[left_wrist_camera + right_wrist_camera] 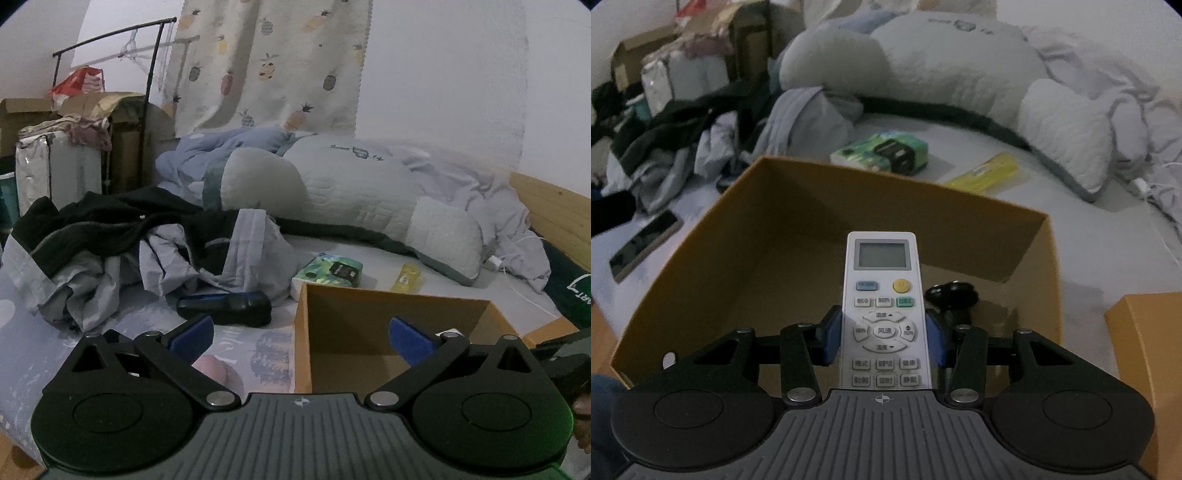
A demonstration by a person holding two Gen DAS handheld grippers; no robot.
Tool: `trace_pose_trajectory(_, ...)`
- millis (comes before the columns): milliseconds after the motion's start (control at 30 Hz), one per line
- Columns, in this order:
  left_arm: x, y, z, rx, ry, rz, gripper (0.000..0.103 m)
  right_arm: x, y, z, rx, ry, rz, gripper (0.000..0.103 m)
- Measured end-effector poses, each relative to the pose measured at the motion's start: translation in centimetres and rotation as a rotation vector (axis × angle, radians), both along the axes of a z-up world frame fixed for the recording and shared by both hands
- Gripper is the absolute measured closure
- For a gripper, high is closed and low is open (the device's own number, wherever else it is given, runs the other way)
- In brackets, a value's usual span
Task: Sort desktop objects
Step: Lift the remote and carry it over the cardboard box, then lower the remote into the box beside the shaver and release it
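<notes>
The right gripper (884,341) has its blue fingers (832,332) pinching a white air-conditioner remote (884,306) across its lower half, screen end pointing forward, and it hangs over the open cardboard box (960,210) that sits on the bed (1089,266). The remote looks a light, stiff plastic slab with smooth sides, so I'd judge it could slip lengthwise if the squeeze slackens; the hold by the long edges below the middle seems sound, and it should survive a short drop onto cardboard. A small black object (951,293) already lies on the box floor just to the right of the remote, and I'd guess the remote wants setting down beside it rather than on top. The left gripper (301,334) hovers near the box's near-left corner with its fingers (194,330) spread wide and nothing between them. Outside the box, on the sheet, I can see a green tissue pack (882,151) with a dark little item resting on it, a yellow packet (986,173), a phone (646,243) to the left, and a black-and-blue object (227,304) by the heap of clothes (122,243). The clothes and the big pillow (332,184) crowd the far side, but nothing blocks the box's mouth.
</notes>
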State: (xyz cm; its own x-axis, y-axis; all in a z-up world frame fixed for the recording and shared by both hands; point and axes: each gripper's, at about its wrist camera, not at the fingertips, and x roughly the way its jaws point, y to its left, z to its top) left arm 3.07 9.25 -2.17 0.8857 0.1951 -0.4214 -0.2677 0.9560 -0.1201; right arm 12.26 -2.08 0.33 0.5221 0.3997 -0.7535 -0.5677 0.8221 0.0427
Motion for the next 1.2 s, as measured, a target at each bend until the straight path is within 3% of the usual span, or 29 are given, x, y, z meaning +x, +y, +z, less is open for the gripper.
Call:
trace_pose_trajectory(467,0.4,0.6,-1.3,-0.014,0.028,0.011,0.0,2.4,3.9,-4.3,-0.15,0.11,0.088,0.053)
trace_pose_trajectory(1200,1.3,2.1,-2.9,-0.095,0.059,0.033,0.0,4.7,6.6,-7.4,-0.294,0.234,0.121,0.053)
